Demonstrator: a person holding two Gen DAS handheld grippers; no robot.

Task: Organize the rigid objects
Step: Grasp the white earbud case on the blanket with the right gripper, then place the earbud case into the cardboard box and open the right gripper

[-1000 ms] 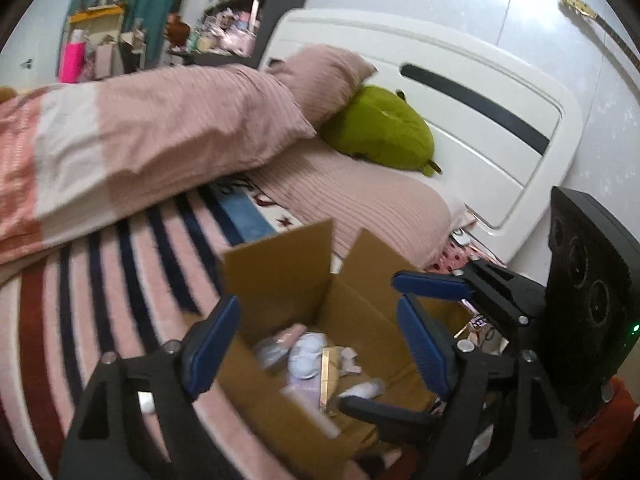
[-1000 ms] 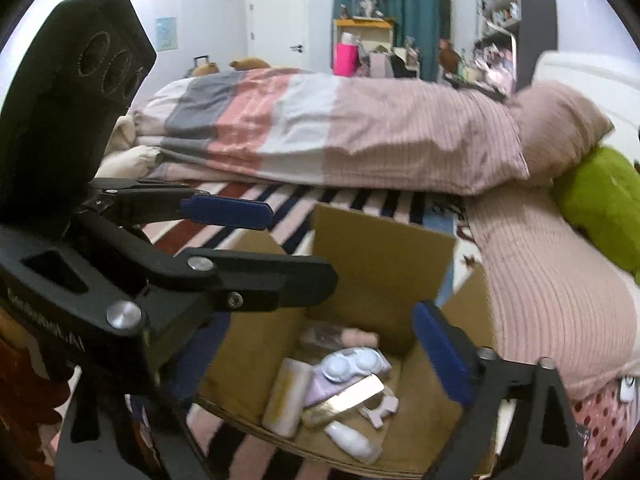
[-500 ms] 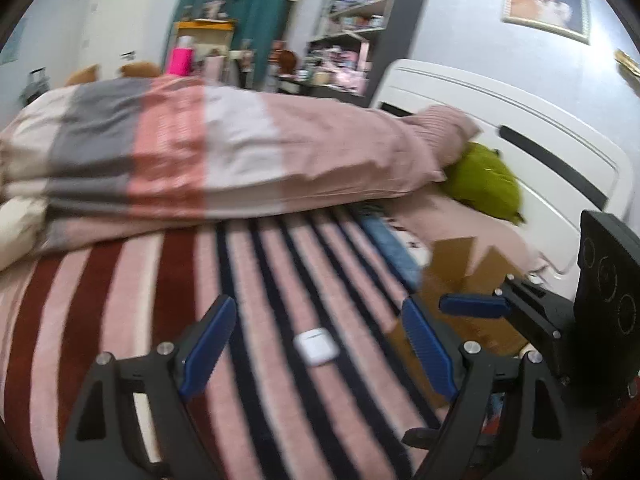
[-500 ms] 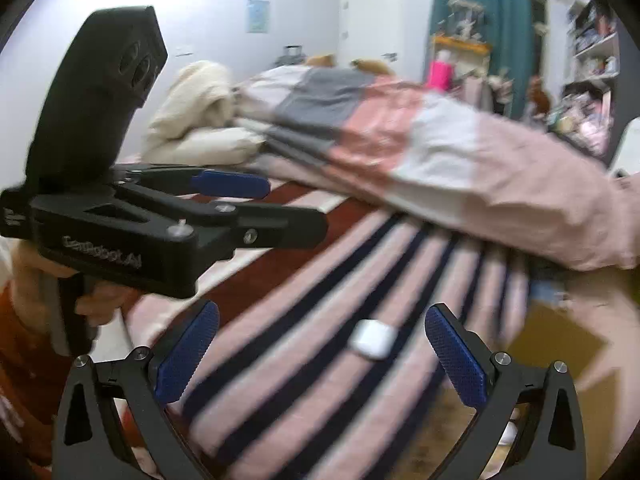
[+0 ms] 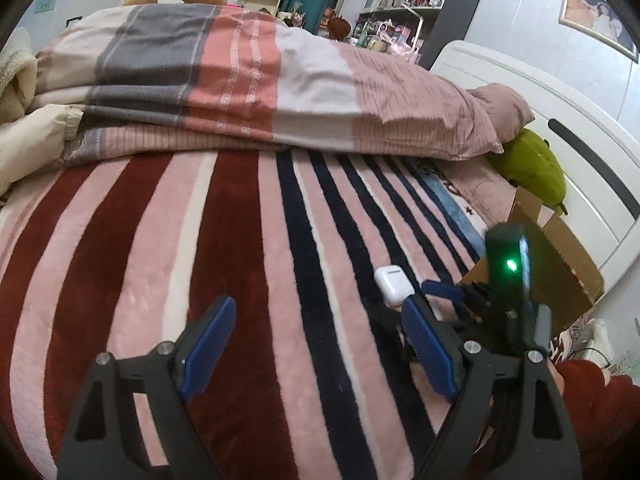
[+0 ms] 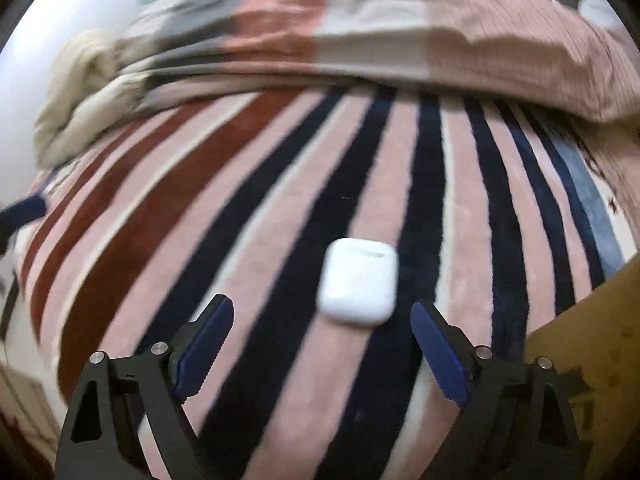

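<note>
Right gripper (image 6: 322, 330), jaws closing but nothing between them, nears a white earbud case (image 6: 358, 282) on the striped blanket (image 6: 260, 200); probably light, hard, slippery, best pinched across its flat sides.

A home bedroom: bed (image 5: 240, 280) with headboard (image 5: 560, 128), striped duvet (image 5: 248, 80), and cluttered shelves (image 5: 404, 0).

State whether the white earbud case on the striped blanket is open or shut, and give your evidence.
Shut. The earbud case lies flat on the blanket with its lid down; only a thin seam shows near the far edge.
</note>
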